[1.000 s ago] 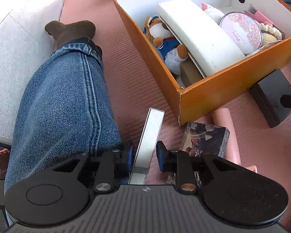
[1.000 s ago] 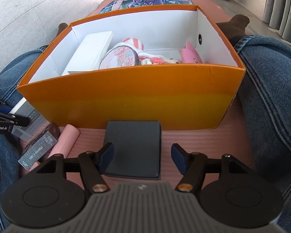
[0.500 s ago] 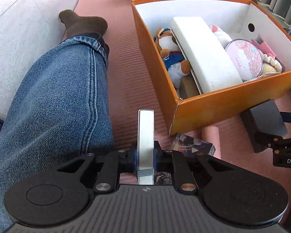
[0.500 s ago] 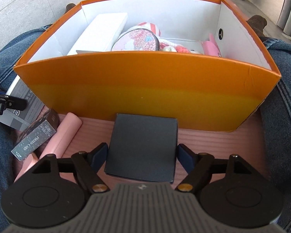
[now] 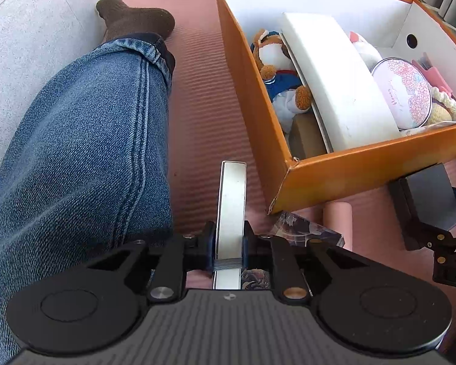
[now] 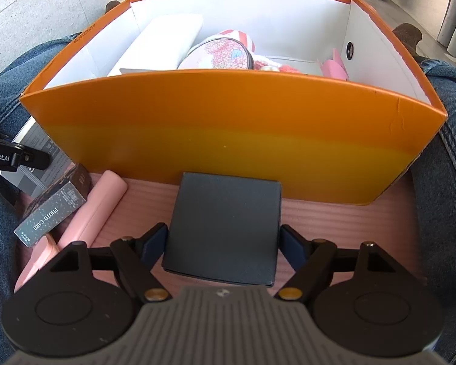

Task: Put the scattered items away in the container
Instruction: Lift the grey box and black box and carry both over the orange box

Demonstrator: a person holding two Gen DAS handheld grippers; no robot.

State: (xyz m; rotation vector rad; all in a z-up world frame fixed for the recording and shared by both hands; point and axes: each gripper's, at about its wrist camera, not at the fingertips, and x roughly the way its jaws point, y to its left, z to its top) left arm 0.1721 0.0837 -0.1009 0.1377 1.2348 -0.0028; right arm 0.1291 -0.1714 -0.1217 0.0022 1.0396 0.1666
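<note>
Two denim legs [image 5: 76, 152] bracket the pink mat [image 5: 203, 115]; one dark sock [image 5: 133, 18] at 11 o'clock in the left wrist view. One left gripper [image 5: 229, 245], pads pinching one thin silver-edged box [image 5: 231, 206] held on edge, its far end toward 12 o'clock, short of the near corner of the one orange container [image 5: 349, 170]. A bare strip of mat runs between the left leg and the container's left wall. Loose by the container's near wall, left to right in the right wrist view: one grey photo card box [image 6: 53, 210], one pink tube [image 6: 91, 213], one black square box [image 6: 225, 228]. One right gripper [image 6: 224, 243], fingers spread, straddles the black square box; small gaps show at both pads, so no firm contact. The black box's far edge sits just beside the orange wall at 12 o'clock. Inside the container: one plush toy [image 5: 276, 60], one long white case [image 5: 334, 82], one round floral tin [image 5: 407, 94], one pink item [image 6: 334, 67] by the right wall; open floor at far right.
</note>
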